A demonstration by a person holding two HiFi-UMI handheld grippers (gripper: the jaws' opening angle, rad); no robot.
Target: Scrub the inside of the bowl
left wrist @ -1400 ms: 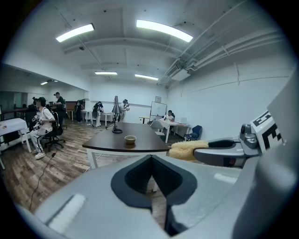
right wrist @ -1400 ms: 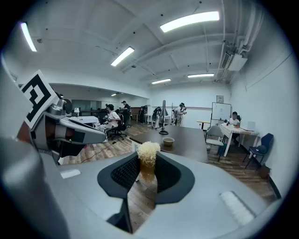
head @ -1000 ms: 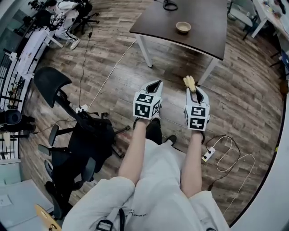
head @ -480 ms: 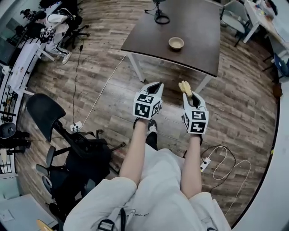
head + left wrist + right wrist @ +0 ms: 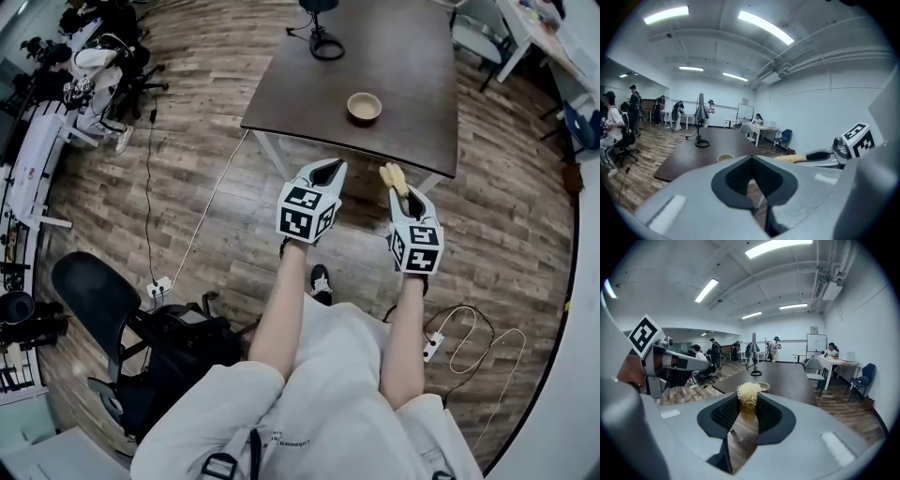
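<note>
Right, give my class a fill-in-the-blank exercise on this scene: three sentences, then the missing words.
1. The small tan round bowl stands ____ the dark brown rectangular table.
2. The right gripper is shut on a pale yellow bristle ____.
3. The left gripper holds ____.
Missing words: on; brush; nothing.

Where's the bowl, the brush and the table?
bowl (image 5: 364,108), head view, on its inside.
brush (image 5: 748,393), right gripper view, on its pale bristles.
table (image 5: 412,75), head view, on its bare dark top.
</note>
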